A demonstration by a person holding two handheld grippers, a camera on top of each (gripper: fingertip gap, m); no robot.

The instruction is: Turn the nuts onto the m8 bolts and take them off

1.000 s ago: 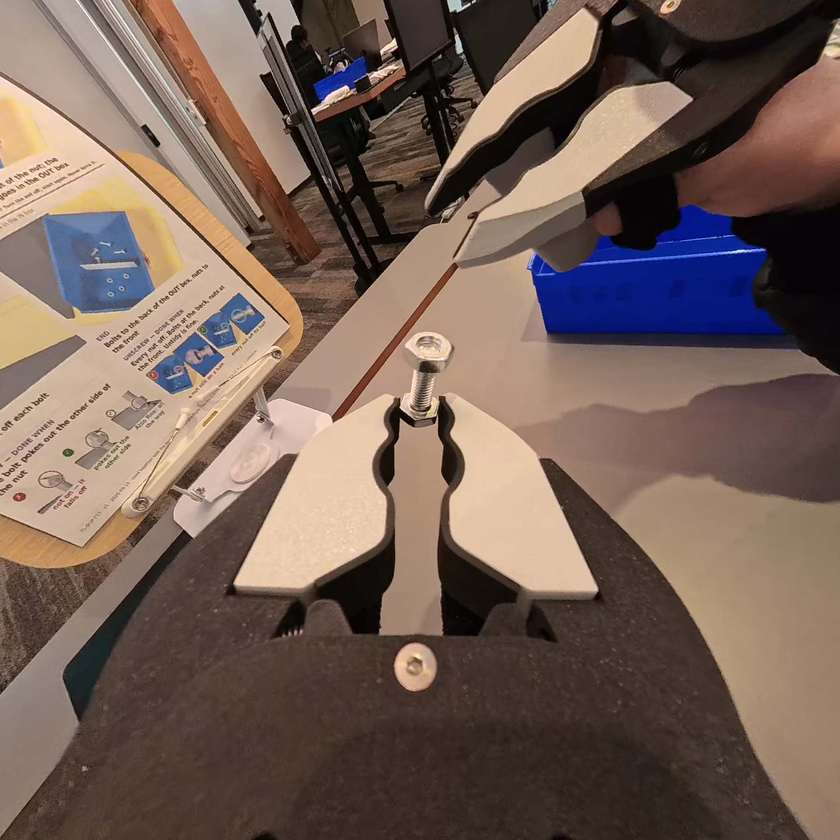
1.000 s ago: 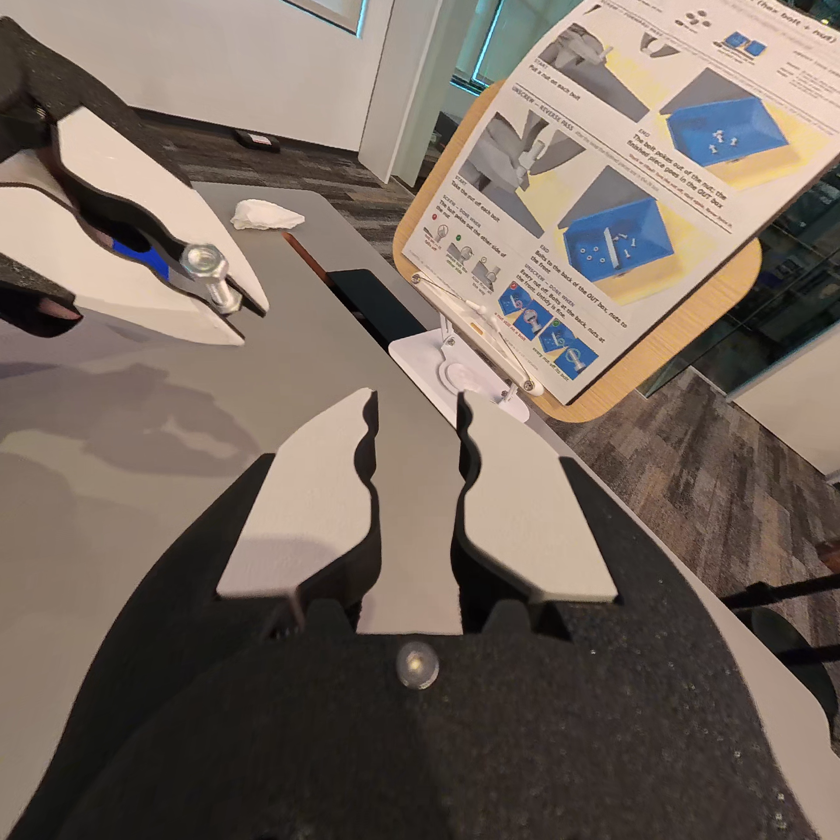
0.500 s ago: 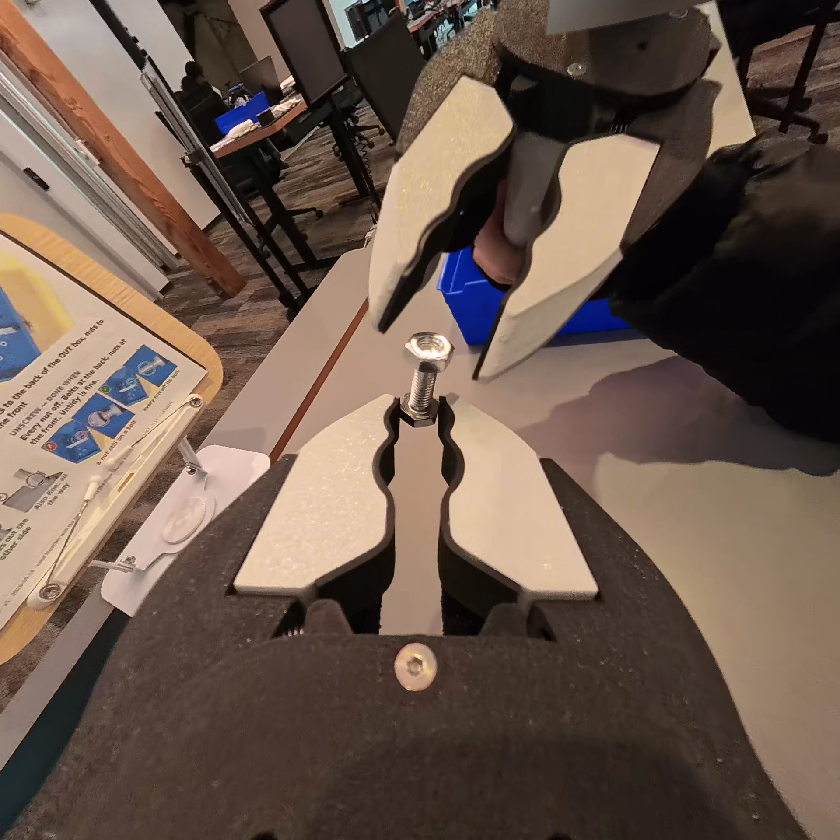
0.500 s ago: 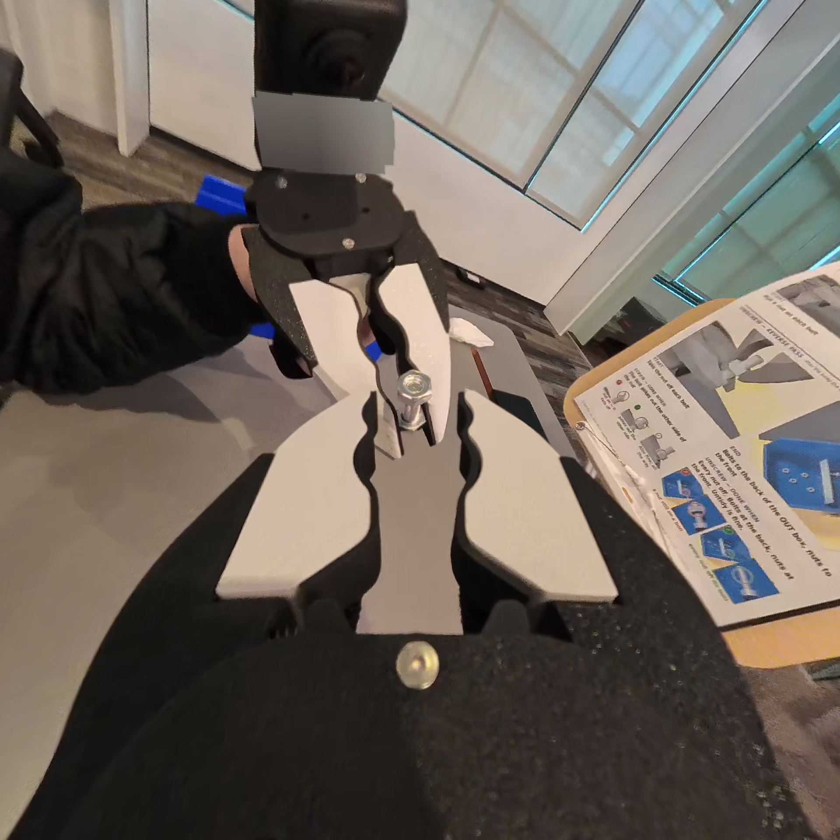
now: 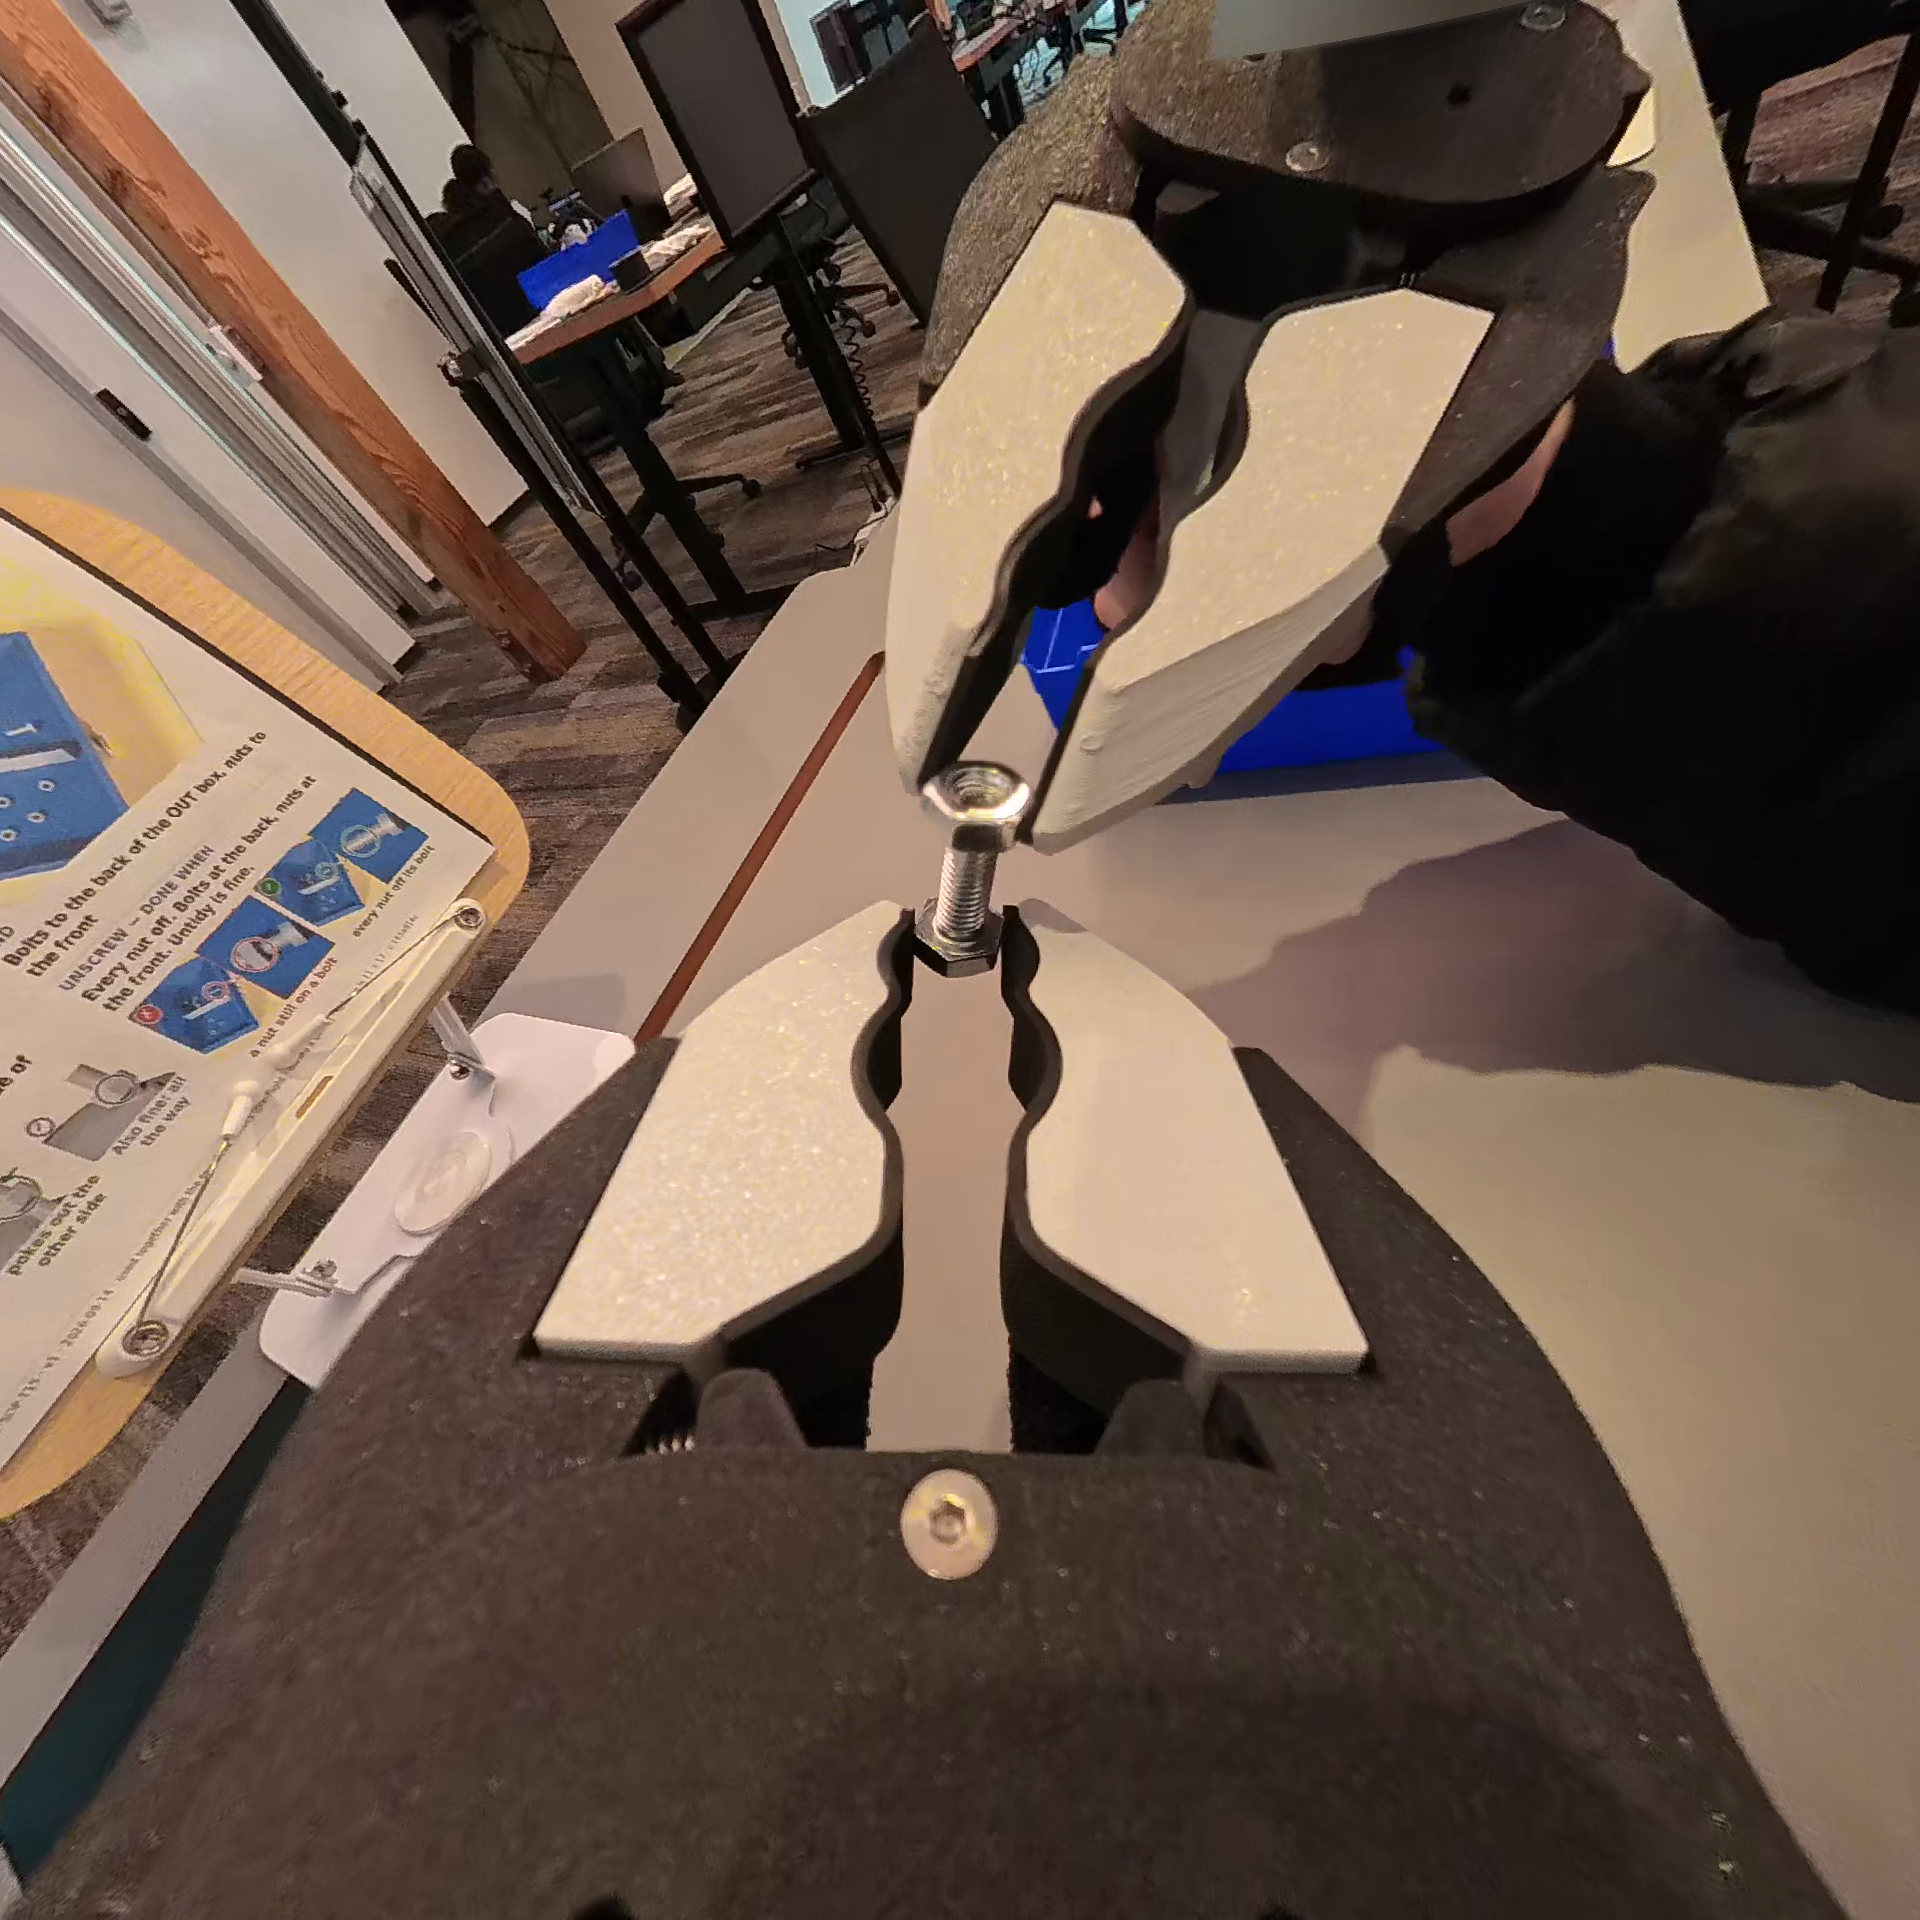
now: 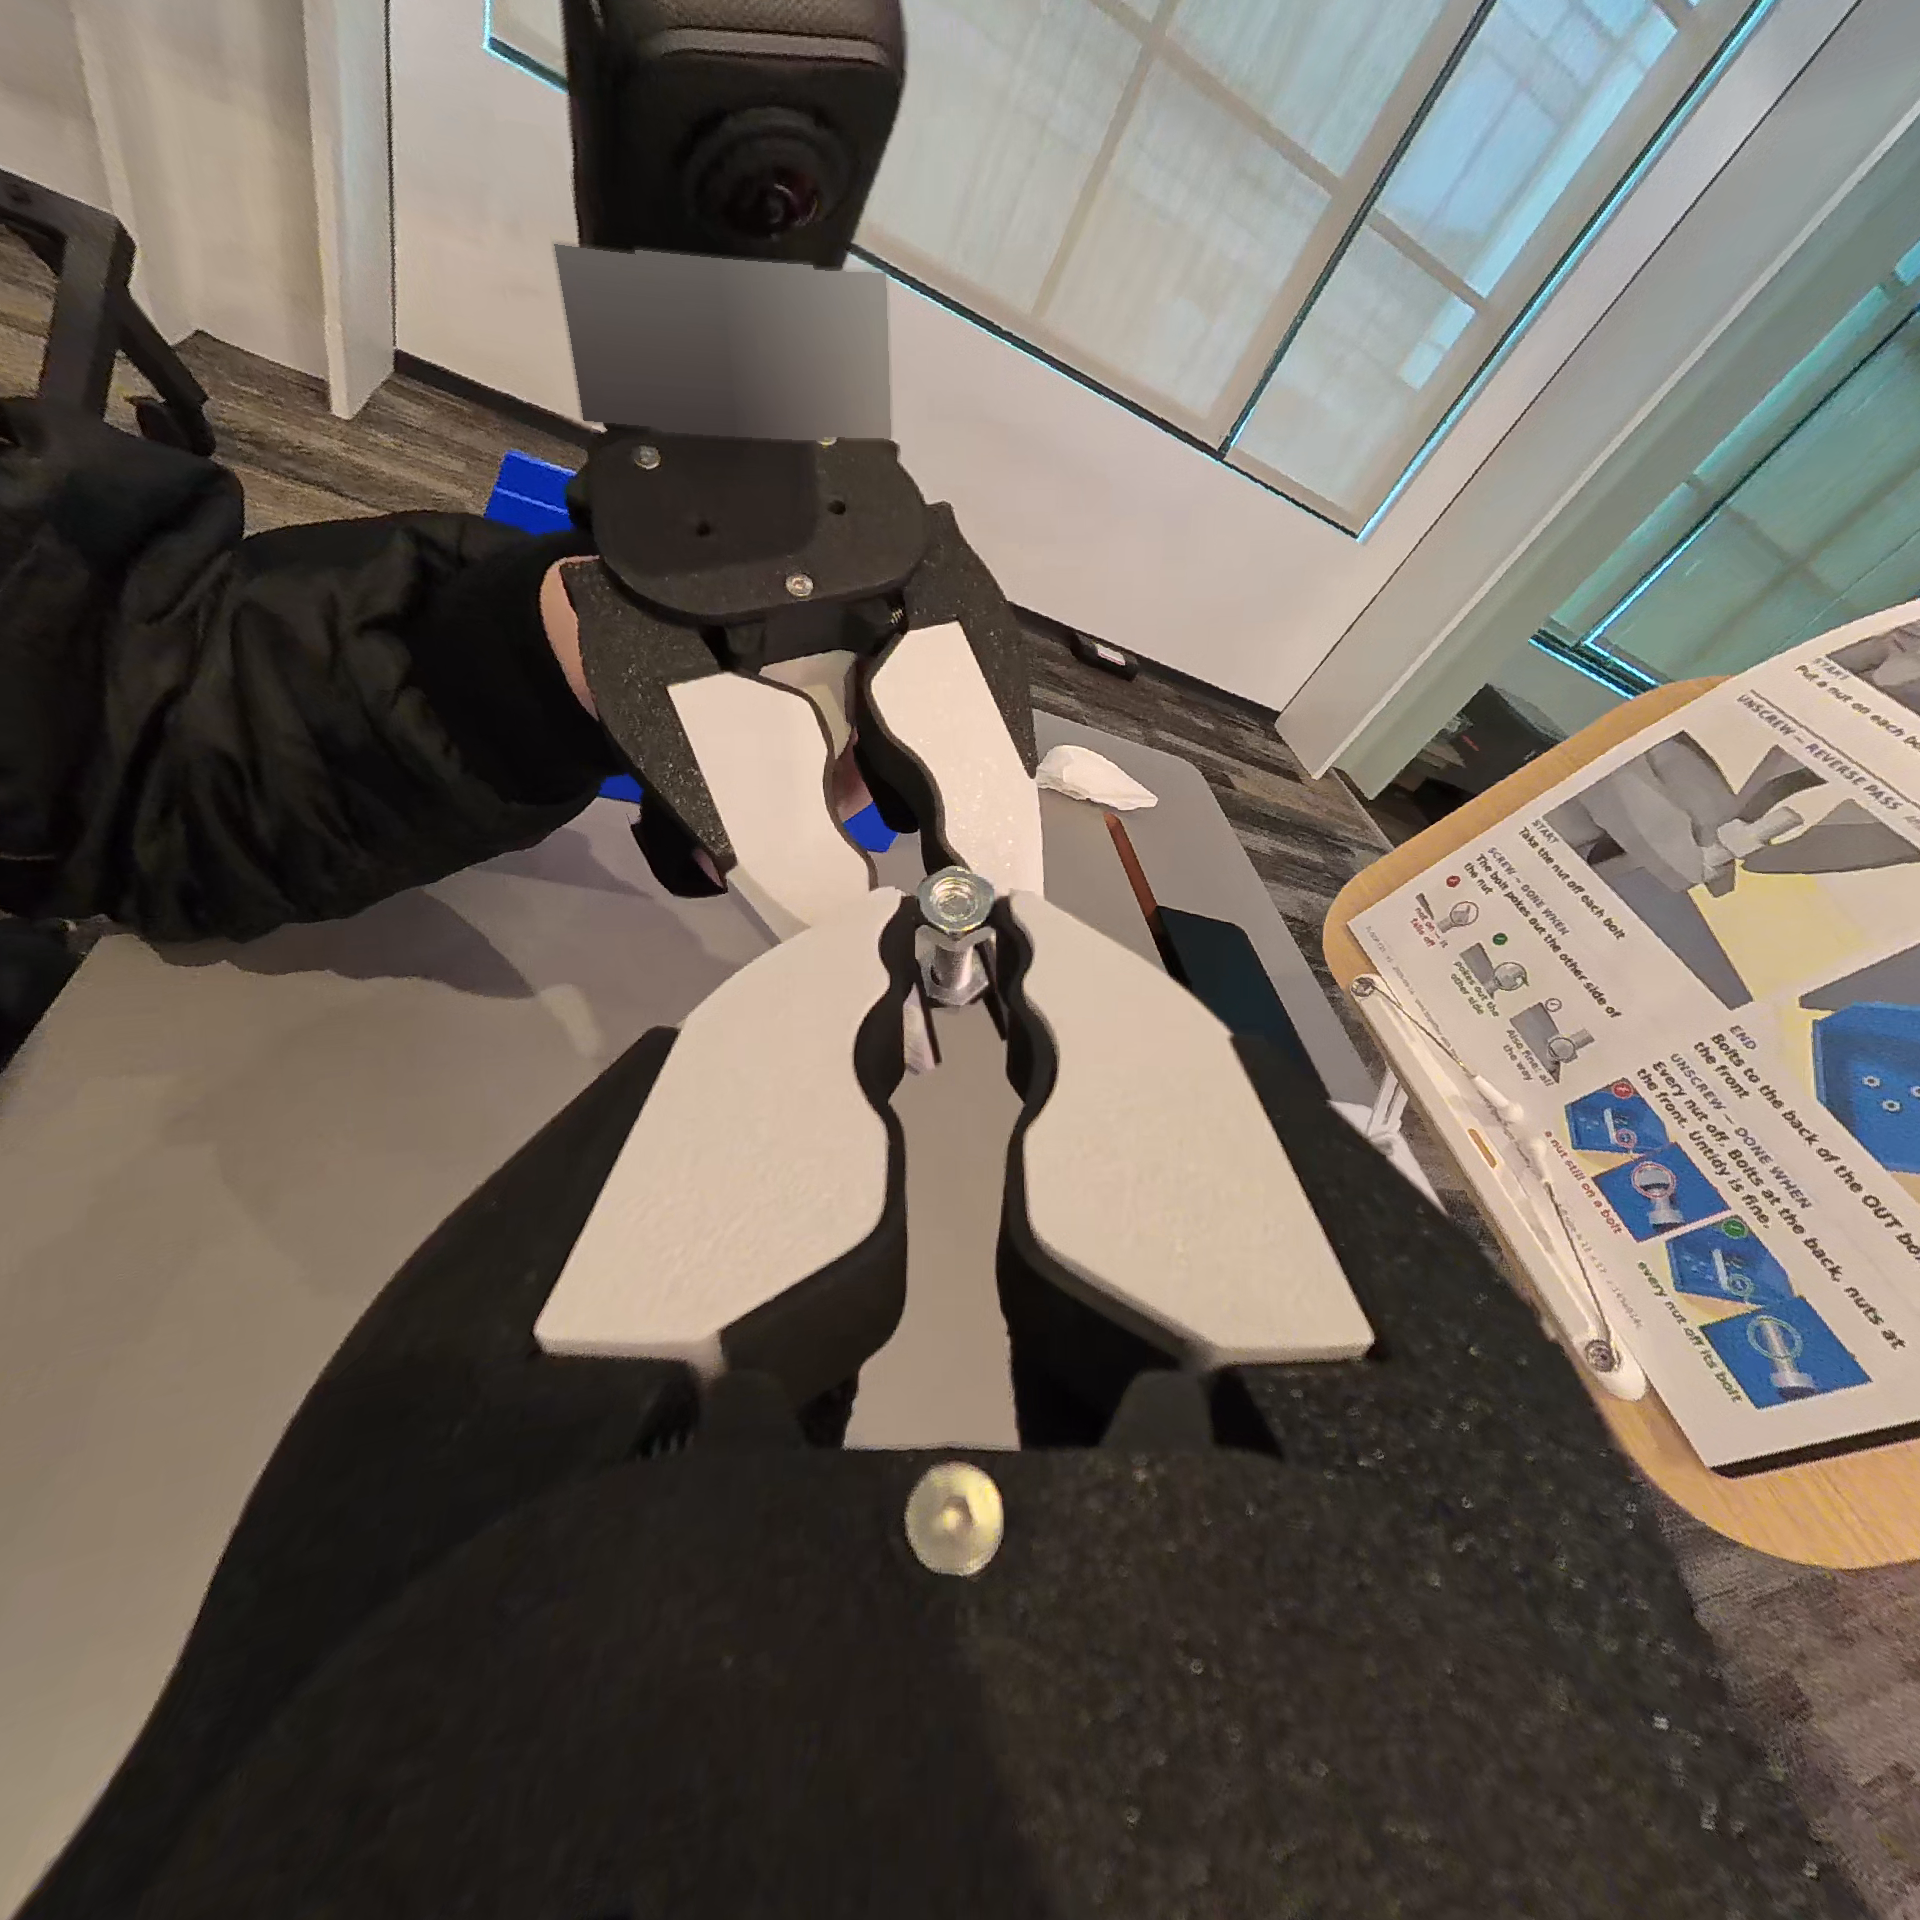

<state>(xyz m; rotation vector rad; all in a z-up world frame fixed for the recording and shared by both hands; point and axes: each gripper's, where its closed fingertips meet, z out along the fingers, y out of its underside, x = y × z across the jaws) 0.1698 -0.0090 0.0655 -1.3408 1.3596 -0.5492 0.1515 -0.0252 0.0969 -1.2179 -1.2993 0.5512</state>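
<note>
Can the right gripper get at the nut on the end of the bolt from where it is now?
Likely yes. The right gripper is already closed around the nut at the free end of the bolt, while the left gripper grips the bolt head, leaving the threaded shank clear.

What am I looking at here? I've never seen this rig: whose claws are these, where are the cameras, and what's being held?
No robot arm here: a person holds a hand-held gripper in each hand, with a camera on each looking along its two fingers. In the left view, the left hand-held gripper clamps the lower hex end of a bolt standing upright. The right hand-held gripper comes in from above, its fingertips closed on the nut at the top. The right view shows the same from the other side. Beyond lie a grey table, a blue bin and an instruction sheet on a stand.
</note>
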